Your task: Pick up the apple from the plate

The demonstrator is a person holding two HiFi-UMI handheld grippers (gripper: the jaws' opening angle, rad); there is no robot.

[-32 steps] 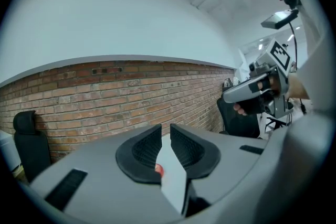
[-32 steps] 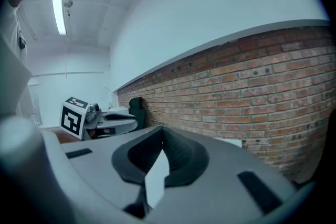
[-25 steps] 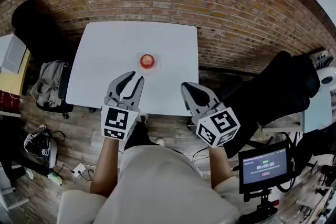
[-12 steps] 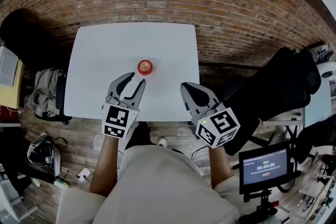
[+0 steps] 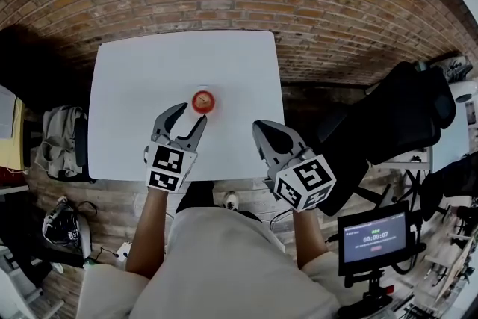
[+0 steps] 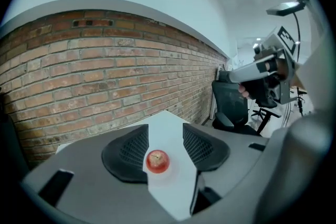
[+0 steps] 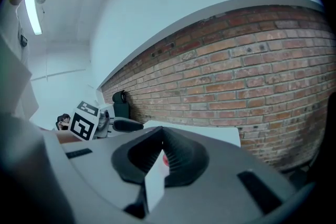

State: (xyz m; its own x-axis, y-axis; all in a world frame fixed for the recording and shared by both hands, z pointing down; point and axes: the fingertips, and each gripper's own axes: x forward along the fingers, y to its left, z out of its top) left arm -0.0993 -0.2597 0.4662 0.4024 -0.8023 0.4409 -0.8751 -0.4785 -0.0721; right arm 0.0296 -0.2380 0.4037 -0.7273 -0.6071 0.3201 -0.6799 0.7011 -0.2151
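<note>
Left tool: your jaws are spread and have just been opening; nothing is pinched between them.
Apple: sits on its plate on the counter, just beyond your left tool's tips and in line with the gap.
Right tool: your jaws are pressed together and empty, apart from the apple.

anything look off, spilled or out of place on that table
Nothing stands out: the round red apple sits upright on its small white plate on the white rectangular table, looking intact, with nothing spilled.
</note>
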